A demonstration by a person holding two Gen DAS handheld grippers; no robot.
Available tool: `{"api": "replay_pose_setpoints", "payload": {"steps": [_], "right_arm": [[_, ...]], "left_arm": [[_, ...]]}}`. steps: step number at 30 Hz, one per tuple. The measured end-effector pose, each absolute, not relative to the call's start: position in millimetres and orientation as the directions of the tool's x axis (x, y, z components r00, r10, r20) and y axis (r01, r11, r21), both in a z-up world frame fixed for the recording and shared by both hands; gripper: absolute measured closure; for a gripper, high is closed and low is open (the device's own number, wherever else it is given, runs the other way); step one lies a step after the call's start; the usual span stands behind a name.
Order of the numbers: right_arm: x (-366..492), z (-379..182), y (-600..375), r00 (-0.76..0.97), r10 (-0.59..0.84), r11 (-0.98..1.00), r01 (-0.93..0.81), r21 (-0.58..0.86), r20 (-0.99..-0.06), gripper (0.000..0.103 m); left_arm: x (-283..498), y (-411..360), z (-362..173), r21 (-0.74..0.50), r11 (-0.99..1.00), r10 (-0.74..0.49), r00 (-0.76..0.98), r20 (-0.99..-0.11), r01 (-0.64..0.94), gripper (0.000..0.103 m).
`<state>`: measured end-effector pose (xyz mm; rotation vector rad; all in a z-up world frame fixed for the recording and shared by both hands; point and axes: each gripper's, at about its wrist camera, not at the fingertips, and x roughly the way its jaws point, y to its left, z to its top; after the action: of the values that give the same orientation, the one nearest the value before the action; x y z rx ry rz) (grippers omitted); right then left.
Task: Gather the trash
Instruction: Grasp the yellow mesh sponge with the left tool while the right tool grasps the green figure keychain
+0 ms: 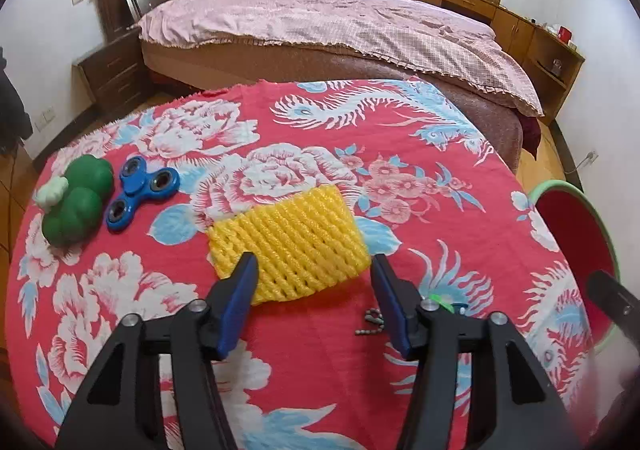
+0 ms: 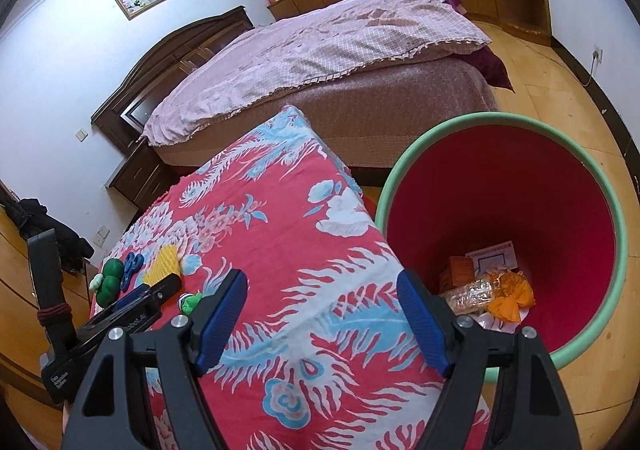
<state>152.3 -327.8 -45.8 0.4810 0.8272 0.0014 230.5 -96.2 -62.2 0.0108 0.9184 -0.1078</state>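
Observation:
A yellow foam fruit net (image 1: pixel 289 240) lies flat on the red floral tablecloth (image 1: pixel 320 138). My left gripper (image 1: pixel 314 264) is open, its blue pads either side of the net's near edge, just above the cloth. It also shows in the right wrist view (image 2: pixel 160 290) beside the net (image 2: pixel 163 263). My right gripper (image 2: pixel 320 286) is open and empty above the table's right edge, next to the red bin with a green rim (image 2: pixel 616 210). The bin holds orange wrappers and paper (image 2: pixel 492 290).
A green toy (image 1: pixel 76 204) and a blue fidget spinner (image 1: pixel 138 192) lie at the table's left. A small bead chain with a green piece (image 1: pixel 372 320) lies by my left gripper's right finger. A bed (image 1: pixel 320 26) stands behind the table. The bin (image 1: pixel 576 234) stands at the table's right.

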Motion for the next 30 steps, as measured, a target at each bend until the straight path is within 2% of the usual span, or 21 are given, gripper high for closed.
{"api": "replay_pose_setpoints", "payload": {"steps": [5, 9, 12, 22, 30], "right_arm": [[150, -44, -327, 0.685, 0.188, 0.893, 0.179, 0.412, -0.704, 0.024], [147, -40, -324, 0.689, 0.188, 0.895, 0.172, 0.411, -0.700, 0.024], [145, -36, -320, 0.690, 0.188, 0.899, 0.166, 0.405, -0.699, 0.024], [141, -26, -293, 0.681, 0.208, 0.917, 0.114, 0.382, -0.702, 0.024], [148, -31, -253, 0.639, 0.237, 0.937, 0.049, 0.346, -0.732, 0.024]], "left_arm": [[228, -92, -61, -0.017, 0.995, -0.072, 0.613, -0.786, 0.095, 0.066], [227, -76, -57, -0.096, 0.993, -0.121, 0.603, -0.788, 0.074, 0.085], [224, -63, -54, -0.151, 0.987, -0.152, 0.601, -0.784, 0.053, 0.090], [189, -28, -34, -0.270, 0.963, -0.216, 0.634, -0.742, 0.013, 0.090], [164, 6, -26, -0.303, 0.952, -0.206, 0.652, -0.729, -0.039, 0.090]]}}
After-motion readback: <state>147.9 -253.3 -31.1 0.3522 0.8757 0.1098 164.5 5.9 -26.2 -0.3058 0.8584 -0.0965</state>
